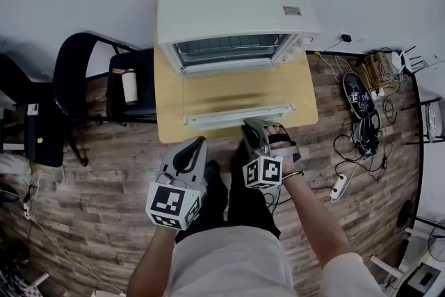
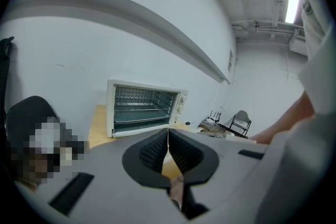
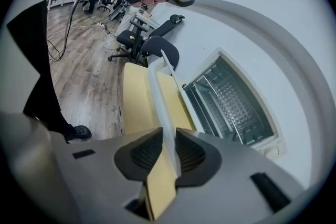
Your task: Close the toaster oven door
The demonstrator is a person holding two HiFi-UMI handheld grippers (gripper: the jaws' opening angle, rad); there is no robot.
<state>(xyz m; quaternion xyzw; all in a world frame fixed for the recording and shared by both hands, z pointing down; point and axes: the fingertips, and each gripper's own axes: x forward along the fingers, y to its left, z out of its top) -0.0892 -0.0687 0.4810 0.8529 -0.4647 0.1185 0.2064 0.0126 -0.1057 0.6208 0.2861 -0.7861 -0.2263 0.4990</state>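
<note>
A white toaster oven (image 1: pixel 233 7) stands on a small wooden table (image 1: pixel 170 108) against the wall. Its glass door (image 1: pixel 236 90) hangs open, lying almost flat toward me. The white door handle (image 1: pixel 236 115) runs along the door's front edge. My right gripper (image 1: pixel 256 127) is shut on that handle near its right end; in the right gripper view the handle bar (image 3: pixel 160 86) passes between the pads of the right gripper (image 3: pixel 169 152), with the oven's wire rack (image 3: pixel 231 102) beyond. My left gripper (image 1: pixel 198 144) hovers left of it, shut and empty. The left gripper (image 2: pixel 168 147) faces the oven (image 2: pixel 144 107).
Black chairs (image 1: pixel 76 73) stand left of the table, one with a bottle (image 1: pixel 129 85) on its seat. Shoes (image 1: pixel 358 97), tangled cables and a power strip (image 1: pixel 338 186) lie on the wooden floor at the right. My legs stand close to the table's front edge.
</note>
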